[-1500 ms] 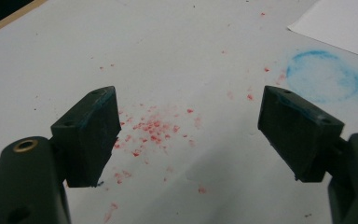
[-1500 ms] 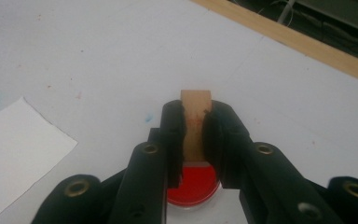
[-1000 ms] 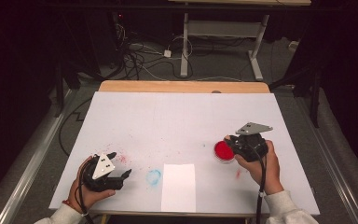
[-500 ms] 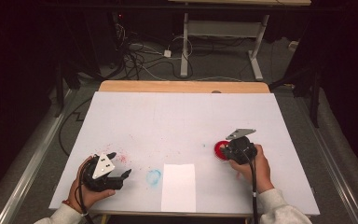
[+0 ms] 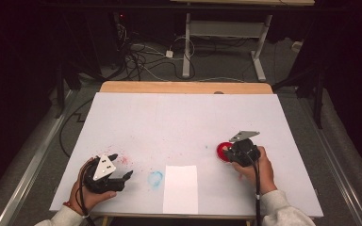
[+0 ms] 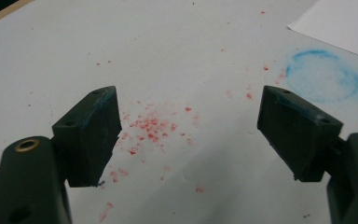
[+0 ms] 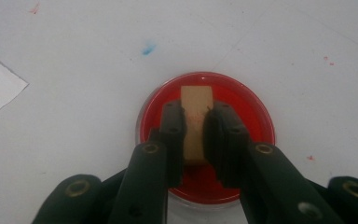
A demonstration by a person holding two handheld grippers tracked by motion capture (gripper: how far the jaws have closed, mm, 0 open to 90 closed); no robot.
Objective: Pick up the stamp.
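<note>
The room is dark beyond the table, with a tangle of cables (image 5: 146,59) on the floor at twelve o'clock and the legs of another desk (image 5: 221,42) behind them. The table (image 5: 179,117) has a white top, with a strip of bare wood along its far edge, flecked with red specks (image 6: 149,128) toward eight o'clock and marked with a faint blue ring (image 5: 155,178) near the front. A white sheet of paper (image 5: 180,188) lies at six o'clock, its long side running from front to back. At four o'clock sits a round dish of red paint (image 7: 205,135), and over it the right gripper (image 7: 196,126) is clamped on a small tan block (image 7: 196,119), which stands in the middle of the dish with its long axis pointing away along the jaws. The left gripper (image 6: 189,135) rests low at eight o'clock, jaws spread wide and holding nothing, above the red specks.
</note>
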